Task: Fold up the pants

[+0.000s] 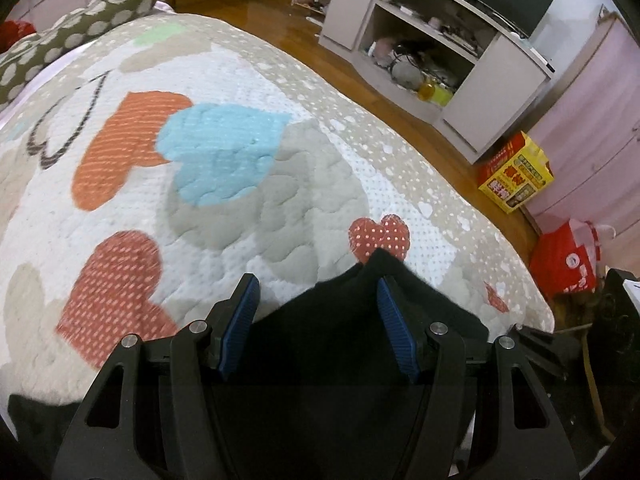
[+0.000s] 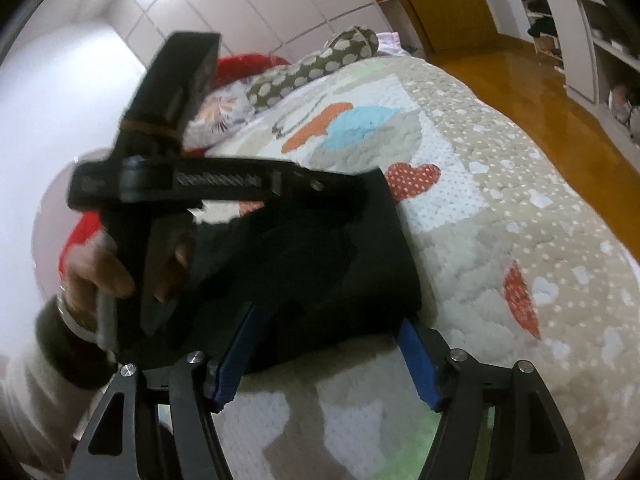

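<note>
A home bedroom: quilted bed [image 1: 320,184], pillow [image 1: 80,28], wardrobe [image 2: 240,12].

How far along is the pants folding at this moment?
Mostly done, it seems: the black pants lie as a compact folded bundle on the heart-print bedspread. In hand: the left gripper and right gripper hover open over the bundle's edges, gripping nothing. Left: perhaps one last fold or smoothing; I can't tell.

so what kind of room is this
Most likely a bedroom: a bed with a heart-patterned quilt, a green polka-dot pillow, and a grey open-shelf TV unit standing on the wooden floor.
</note>
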Demonstrator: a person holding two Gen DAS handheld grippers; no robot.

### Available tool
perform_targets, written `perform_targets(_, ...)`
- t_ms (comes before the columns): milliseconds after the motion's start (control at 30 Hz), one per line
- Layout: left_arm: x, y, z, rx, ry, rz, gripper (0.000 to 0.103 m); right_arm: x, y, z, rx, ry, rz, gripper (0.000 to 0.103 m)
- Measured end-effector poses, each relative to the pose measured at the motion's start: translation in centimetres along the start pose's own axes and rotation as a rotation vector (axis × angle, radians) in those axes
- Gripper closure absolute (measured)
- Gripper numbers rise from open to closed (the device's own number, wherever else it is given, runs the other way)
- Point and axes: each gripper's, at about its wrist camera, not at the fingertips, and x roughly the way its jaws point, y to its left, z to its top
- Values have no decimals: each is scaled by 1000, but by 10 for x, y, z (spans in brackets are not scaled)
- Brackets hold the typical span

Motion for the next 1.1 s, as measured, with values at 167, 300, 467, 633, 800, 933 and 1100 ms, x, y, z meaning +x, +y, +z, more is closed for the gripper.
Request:
perform_targets(167, 7, 4, 0, -20, -37, -38, 42, 13, -5, 1, 66, -69, 40, 65)
perform_targets(300, 2, 2, -1, -29, -60, -39, 45, 15, -10, 7, 137, -88, 110, 84)
perform_targets(467, -42, 13, -3, -77, -152, -56, 46, 0, 27, 26, 55, -113, 160, 85)
perform_targets(633, -115, 54, -24, -183, -270, -21, 46, 3, 86, 42, -97, -89, 216, 85)
perform_targets(800, -173, 105, -79, -300, -342, 54, 46, 40, 155, 39, -264, 21, 307, 85)
perform_targets(933, -198, 138, -128, -388, -372, 121, 46, 100, 186, 24, -326, 203, 331, 76)
perform_targets(1100, -204, 151, -165, -435, -347, 158, 46, 131, 184, 22, -251, 308, 355, 59)
